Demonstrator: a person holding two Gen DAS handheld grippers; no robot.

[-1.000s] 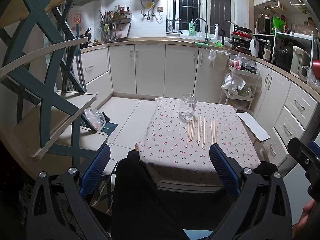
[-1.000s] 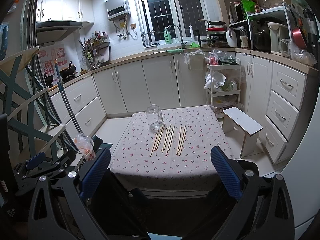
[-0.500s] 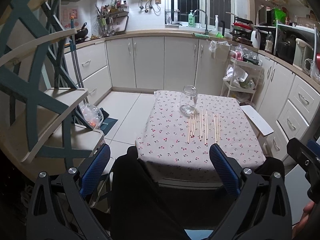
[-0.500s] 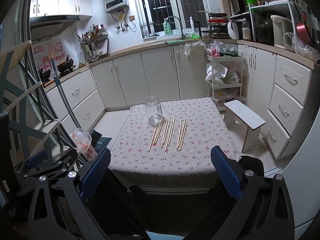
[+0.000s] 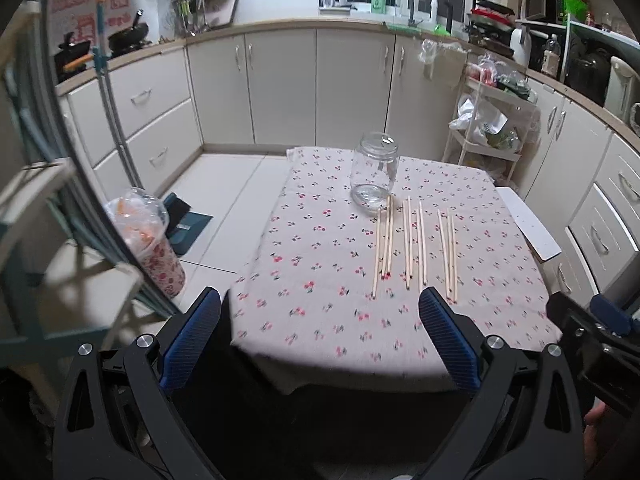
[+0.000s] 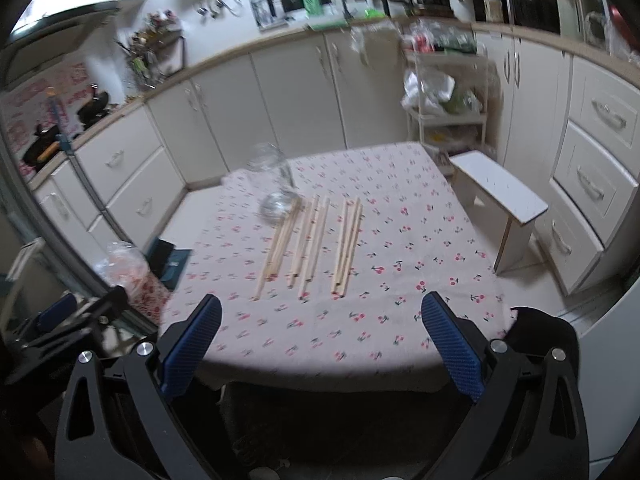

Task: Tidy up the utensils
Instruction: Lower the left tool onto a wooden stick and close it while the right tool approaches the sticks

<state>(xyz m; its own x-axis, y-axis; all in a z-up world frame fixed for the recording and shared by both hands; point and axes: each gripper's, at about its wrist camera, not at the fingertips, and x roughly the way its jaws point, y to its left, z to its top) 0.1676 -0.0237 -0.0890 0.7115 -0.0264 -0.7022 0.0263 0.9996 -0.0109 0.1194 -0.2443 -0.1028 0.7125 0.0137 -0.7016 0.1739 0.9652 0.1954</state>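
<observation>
Both hand-held grippers — left [image 5: 320,316] and right [image 6: 321,318] — are hovering released at the desk's [image 5: 320,320] near edge. Wooden chopsticks [image 5: 412,244] are lying mid-desk, in three groups, the leftmost touching the empty glass jar [image 5: 374,168] at their far end.

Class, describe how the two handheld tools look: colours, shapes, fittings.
Both match: the left tool and right tool have black, angular frames with triangular cut-outs and silver round bolts. Each carries two fingers faced with blue ribbed pads. No cables or sleeves show.

Wooden chopsticks [image 5: 412,240] lay in three parallel groups on the cloth; an empty clear glass jar [image 5: 374,168] stood upright, touching the leftmost group's far ends.
</observation>
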